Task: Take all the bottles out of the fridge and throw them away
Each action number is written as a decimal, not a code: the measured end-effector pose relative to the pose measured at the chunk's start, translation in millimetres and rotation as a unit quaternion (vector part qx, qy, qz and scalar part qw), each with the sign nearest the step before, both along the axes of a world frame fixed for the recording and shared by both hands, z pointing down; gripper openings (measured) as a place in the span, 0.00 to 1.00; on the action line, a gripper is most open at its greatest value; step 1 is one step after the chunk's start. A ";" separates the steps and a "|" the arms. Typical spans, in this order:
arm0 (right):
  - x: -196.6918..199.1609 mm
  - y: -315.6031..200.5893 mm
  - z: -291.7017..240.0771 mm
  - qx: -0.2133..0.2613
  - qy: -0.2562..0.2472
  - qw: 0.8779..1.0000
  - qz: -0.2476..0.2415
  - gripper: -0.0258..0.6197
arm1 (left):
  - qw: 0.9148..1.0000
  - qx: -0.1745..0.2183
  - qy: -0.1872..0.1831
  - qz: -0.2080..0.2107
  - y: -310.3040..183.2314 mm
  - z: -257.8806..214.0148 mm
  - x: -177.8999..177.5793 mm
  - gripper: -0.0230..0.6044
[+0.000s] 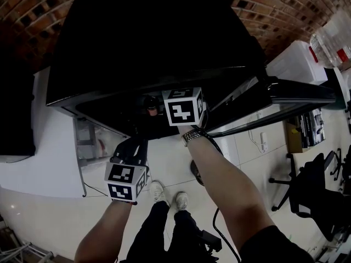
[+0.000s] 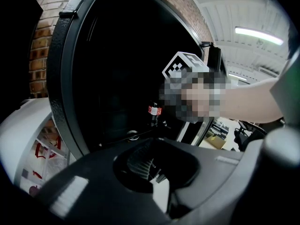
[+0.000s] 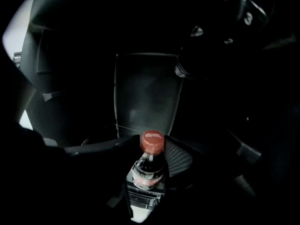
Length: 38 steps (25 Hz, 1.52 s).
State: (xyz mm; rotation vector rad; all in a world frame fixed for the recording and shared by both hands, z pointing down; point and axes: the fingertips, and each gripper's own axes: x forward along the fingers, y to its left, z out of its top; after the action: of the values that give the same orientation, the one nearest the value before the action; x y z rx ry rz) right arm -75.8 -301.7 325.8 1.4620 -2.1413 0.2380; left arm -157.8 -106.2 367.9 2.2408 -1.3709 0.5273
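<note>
A small dark-drink bottle [image 3: 149,165] with a red cap sits between the jaws of my right gripper [image 3: 152,146], and the ribbed pad [image 3: 180,158] lies against its shoulder. The same bottle [image 2: 153,109] shows upright inside the black fridge [image 1: 148,37] in the left gripper view, and its red cap [image 1: 152,106] in the head view. My right gripper's marker cube [image 1: 184,107] is at the fridge's mouth, beside the open door [image 1: 299,95]. My left gripper [image 1: 134,144] hangs lower, outside the fridge, jaws together and empty [image 2: 157,143].
A white cabinet [image 1: 49,147] with a small shelf of items [image 1: 90,141] stands left of the fridge. An office chair [image 1: 315,188] and a cardboard box [image 1: 296,138] are at the right. The person's shoes [image 1: 167,195] and a floor cable [image 1: 219,229] are below. Brick wall behind.
</note>
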 end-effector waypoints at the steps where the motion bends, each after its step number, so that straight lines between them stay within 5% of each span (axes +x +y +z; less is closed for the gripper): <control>1: -1.2 0.0 -3.3 0.003 -0.001 1.000 -0.004 0.28 | 1.000 0.000 0.000 0.000 0.9 -0.4 0.3 0.04; 12: -2.2 38.1 -19.7 0.019 -0.018 0.999 -0.034 0.27 | 1.000 0.003 -0.001 -0.003 16.6 -4.4 14.4 0.04; 22: 10.0 127.7 -38.9 0.029 -0.062 0.995 -0.070 0.27 | 1.000 -0.005 -0.003 0.013 50.4 4.1 55.3 0.04; 38: 144.2 265.7 83.2 -0.064 -0.026 0.998 -0.009 0.27 | 0.994 -0.057 0.010 0.089 116.7 76.6 179.1 0.04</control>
State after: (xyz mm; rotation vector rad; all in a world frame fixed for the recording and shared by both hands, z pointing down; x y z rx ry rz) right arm 68.4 -35.9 409.1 1.3770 -2.1359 0.4036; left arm 21.3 10.4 444.5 2.2802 -1.1093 0.6250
